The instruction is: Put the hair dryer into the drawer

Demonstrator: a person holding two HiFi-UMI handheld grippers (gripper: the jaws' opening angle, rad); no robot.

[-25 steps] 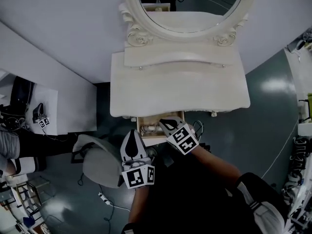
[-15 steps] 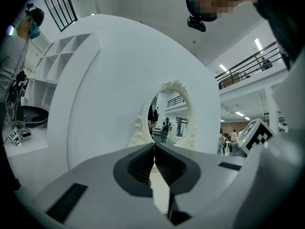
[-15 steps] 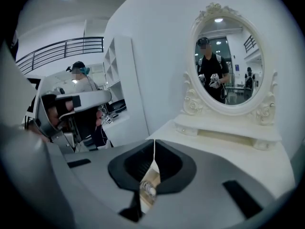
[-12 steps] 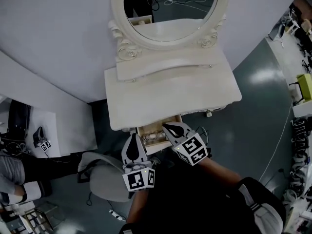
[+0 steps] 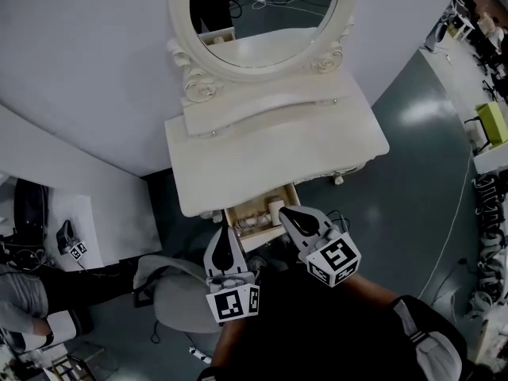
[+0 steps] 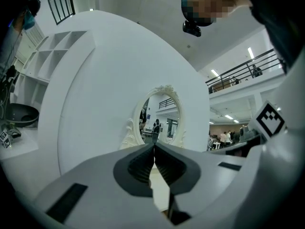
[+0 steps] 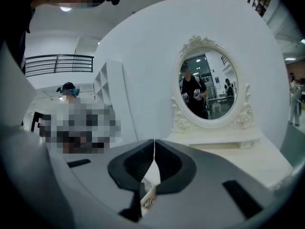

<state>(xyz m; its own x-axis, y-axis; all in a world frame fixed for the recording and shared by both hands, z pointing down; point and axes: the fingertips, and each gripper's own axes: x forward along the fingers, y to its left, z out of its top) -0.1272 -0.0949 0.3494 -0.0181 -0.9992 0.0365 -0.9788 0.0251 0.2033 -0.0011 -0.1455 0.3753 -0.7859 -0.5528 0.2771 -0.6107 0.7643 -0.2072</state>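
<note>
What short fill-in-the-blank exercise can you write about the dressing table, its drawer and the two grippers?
1. The drawer under the top of the dressing table stands ____.
2. The jaws of the left gripper are ____, with nothing between them.
3. The right gripper holds ____ between its jaws.
4. The mirror on the table is ____ in shape.
Missing words: open; shut; nothing; oval.

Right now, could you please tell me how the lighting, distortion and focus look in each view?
Head view: dim overall, with a pale glare patch on the floor. Left gripper view: fisheye bows the white wall into a dome; corners go black. Right gripper view: the mirror is sharp, the right gripper close up looks soft.
</note>
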